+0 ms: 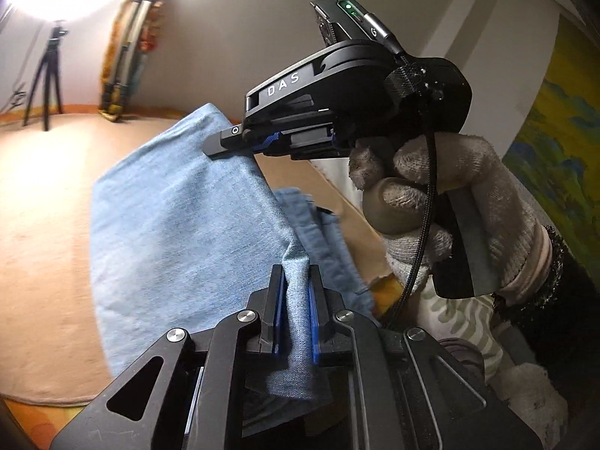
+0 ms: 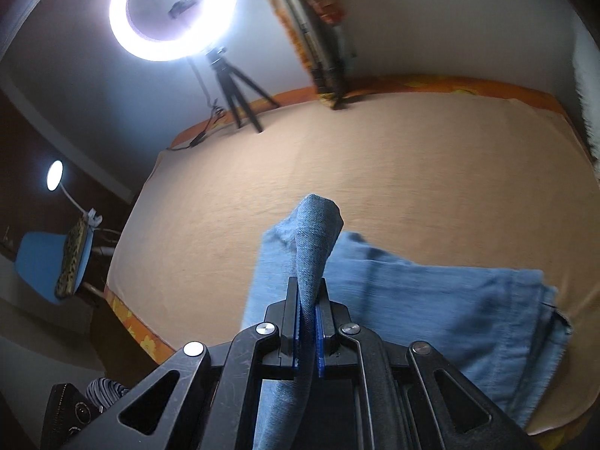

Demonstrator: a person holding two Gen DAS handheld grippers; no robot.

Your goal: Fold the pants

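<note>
L tool [image 1: 296,285] clamped on a fold of the light-blue pants [image 1: 180,217]; R tool [image 2: 310,300] pinching another bunched edge. Pants lifted between both tools, the rest draped over the beige bed cover [image 2: 375,157]. Gloved hand [image 1: 450,202] grips R tool's handle.

Lit ring light [image 2: 174,11] on black tripod [image 2: 240,93] against pale wall [image 2: 431,18], beige-covered bed [image 2: 337,172], blue chair [image 2: 37,262] at left.
</note>
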